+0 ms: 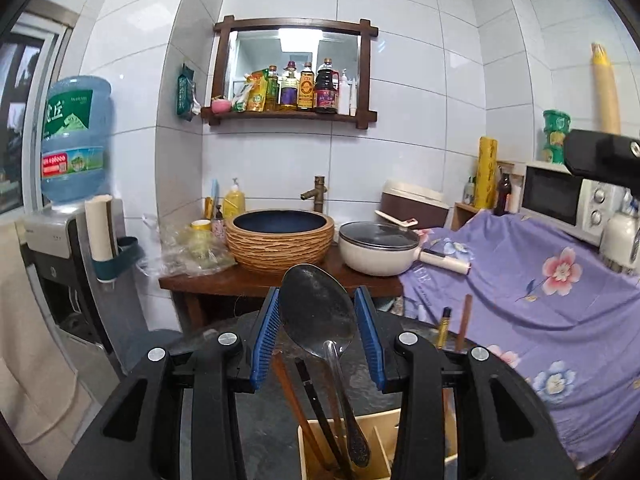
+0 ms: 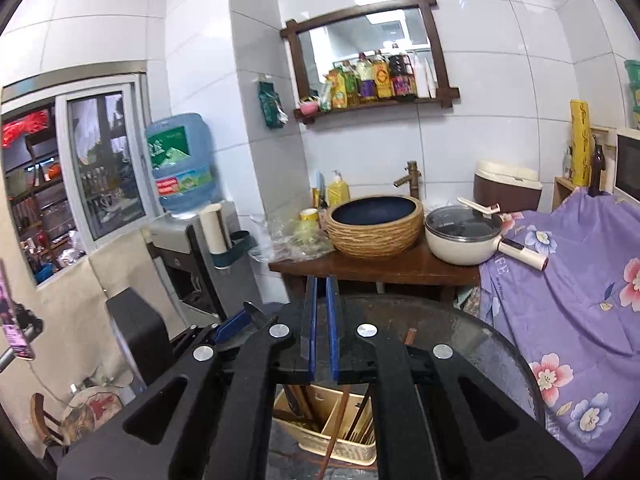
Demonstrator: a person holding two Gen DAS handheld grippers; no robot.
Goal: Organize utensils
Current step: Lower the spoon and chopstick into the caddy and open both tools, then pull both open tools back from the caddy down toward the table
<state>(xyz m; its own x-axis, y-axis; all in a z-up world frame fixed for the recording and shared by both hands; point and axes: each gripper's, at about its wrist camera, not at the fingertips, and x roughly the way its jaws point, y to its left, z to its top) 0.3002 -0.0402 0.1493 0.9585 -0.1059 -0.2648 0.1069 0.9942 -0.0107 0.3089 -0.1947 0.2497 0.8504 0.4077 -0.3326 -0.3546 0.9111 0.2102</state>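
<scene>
A large metal spoon (image 1: 318, 312) stands bowl-up in the beige utensil holder (image 1: 384, 428), with dark and wooden handles (image 1: 316, 408) beside it. My left gripper (image 1: 318, 308) is open, its blue pads on either side of the spoon bowl and clear of it. In the right wrist view my right gripper (image 2: 321, 300) is shut and empty, above the holder (image 2: 324, 420), which holds chopsticks and wooden utensils. The left gripper's blue pad (image 2: 234, 322) shows at the left there.
The holder stands on a round dark glass table (image 2: 480, 344). Behind are a wooden counter with a basin (image 1: 280, 240), a lidded pot (image 1: 378, 246), a purple floral cloth (image 1: 540, 300), a microwave (image 1: 560, 200) and a water dispenser (image 1: 68, 200).
</scene>
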